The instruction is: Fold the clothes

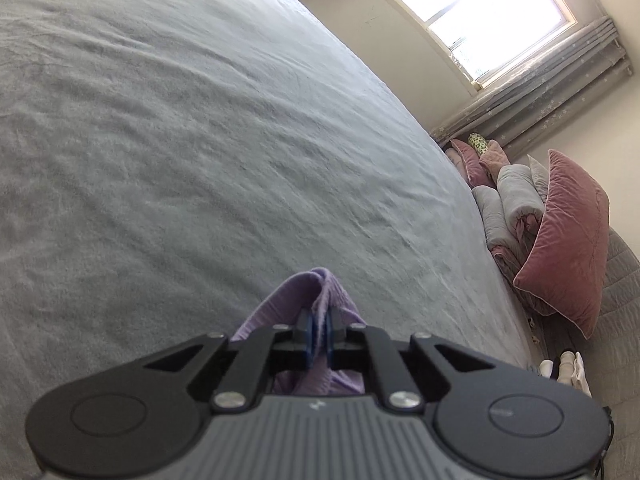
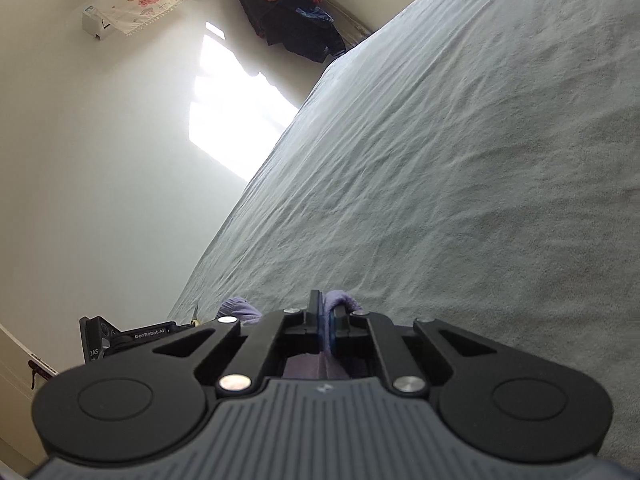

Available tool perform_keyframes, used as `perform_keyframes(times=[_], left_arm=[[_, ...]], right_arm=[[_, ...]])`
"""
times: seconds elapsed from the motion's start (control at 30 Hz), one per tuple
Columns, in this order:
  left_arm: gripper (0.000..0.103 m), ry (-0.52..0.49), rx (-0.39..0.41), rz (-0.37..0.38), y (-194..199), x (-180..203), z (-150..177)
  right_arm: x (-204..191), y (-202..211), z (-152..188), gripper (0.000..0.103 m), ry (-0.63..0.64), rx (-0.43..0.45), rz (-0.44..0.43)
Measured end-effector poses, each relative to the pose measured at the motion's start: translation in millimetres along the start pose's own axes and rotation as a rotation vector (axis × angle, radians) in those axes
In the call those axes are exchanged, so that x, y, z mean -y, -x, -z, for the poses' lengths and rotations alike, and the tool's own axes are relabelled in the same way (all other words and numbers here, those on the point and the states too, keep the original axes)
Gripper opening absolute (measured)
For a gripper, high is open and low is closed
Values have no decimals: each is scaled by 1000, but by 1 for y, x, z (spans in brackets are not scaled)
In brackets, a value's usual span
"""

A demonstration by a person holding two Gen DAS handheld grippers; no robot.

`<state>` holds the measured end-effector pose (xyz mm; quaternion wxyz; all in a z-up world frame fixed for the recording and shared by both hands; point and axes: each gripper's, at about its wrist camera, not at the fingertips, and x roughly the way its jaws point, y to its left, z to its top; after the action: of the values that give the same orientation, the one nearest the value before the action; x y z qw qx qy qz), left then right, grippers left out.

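Bed [image 1: 200, 140]: two claws, one lilac garment [image 1: 308, 296]

Grey bed [image 1: 200, 140] – bright window [image 1: 480, 12] – cream walls [image 2: 100, 160].

The garment [image 1: 316, 292] sat pinched between the left gripper [image 1: 319, 334] fingers, above the bed sheet [image 1: 200, 140]. Right of the bed, pillows [image 1: 568, 240] leaned against folded quilts [image 1: 508, 200], below the window [image 1: 480, 12]. In the right wrist view, the wall [image 2: 100, 160] stood left of the bed, with hanging clothes [image 2: 288, 8] at its far end
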<state>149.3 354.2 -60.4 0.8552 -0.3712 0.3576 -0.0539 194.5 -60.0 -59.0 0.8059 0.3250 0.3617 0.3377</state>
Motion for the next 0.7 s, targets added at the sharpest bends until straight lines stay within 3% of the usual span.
perform_keyframes(times=[0.17, 0.27, 0.4, 0.47, 0.5, 0.53, 0.57, 0.6, 0.7], left_arm=[[9, 111, -23, 62, -24, -15, -9], [15, 122, -8, 62, -20, -11, -10], [44, 79, 61, -16, 5, 0, -9], [51, 86, 76, -68, 19, -1, -8], [52, 100, 77, -96, 26, -3, -6], [52, 117, 73, -114, 31, -6, -3], [52, 134, 69, -128, 36, -10, 0], [50, 150, 59, -122, 38, -14, 4], [44, 199, 43, -93, 41, -25, 13]], right_arm=[[19, -14, -1, 6, -38, -11, 70], [22, -18, 0, 5, -42, -36, 89], [8, -15, -4, 12, -4, -79, 116], [-1, -11, -4, 15, 51, -95, 148], [-6, -8, -2, 23, 83, -96, 166], [-11, -4, -1, 40, 114, -96, 183], [-17, 0, 2, 49, 150, -91, 197], [-24, 3, 5, 54, 190, -83, 210], [-47, 7, 13, 54, 313, -75, 241]])
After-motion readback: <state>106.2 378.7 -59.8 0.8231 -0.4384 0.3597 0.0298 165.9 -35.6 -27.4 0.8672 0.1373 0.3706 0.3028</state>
